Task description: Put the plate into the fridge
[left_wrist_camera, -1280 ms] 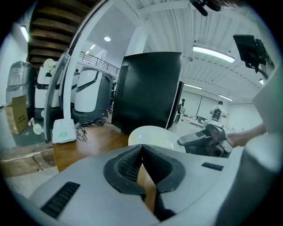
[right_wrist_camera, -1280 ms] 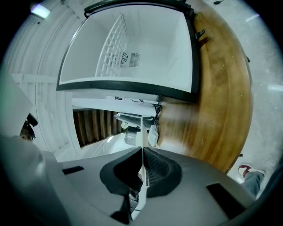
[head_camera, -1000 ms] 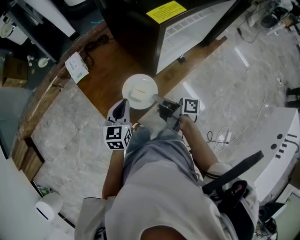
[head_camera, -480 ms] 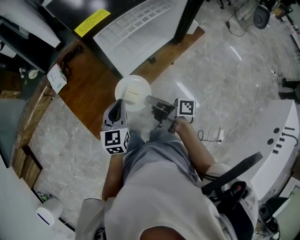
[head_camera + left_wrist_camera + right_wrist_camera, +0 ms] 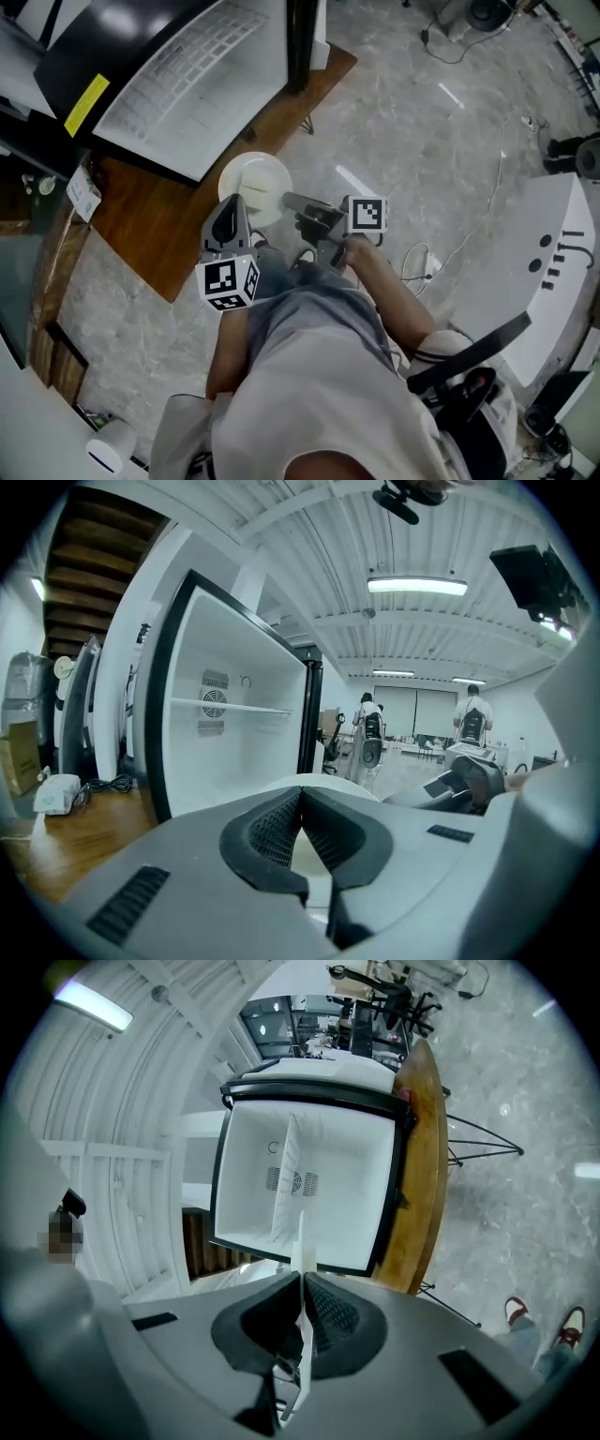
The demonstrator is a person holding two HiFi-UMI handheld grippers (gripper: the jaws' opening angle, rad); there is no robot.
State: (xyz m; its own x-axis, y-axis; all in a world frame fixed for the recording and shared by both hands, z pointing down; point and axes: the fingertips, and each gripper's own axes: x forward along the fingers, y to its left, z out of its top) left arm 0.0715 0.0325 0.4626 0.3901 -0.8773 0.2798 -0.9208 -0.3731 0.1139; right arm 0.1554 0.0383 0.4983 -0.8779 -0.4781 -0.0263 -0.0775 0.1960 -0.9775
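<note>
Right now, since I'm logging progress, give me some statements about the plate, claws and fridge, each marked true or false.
The right claw is shut on the white plate at its rim. True.
The left claw grips the plate too. False: it is shut on nothing, beside the plate.
The fridge is closed. False: it stands open.
The plate is outside the fridge. True.

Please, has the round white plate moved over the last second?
Yes: the round white plate has travelled away from the white packet on the wooden platform, toward the open fridge.
</note>
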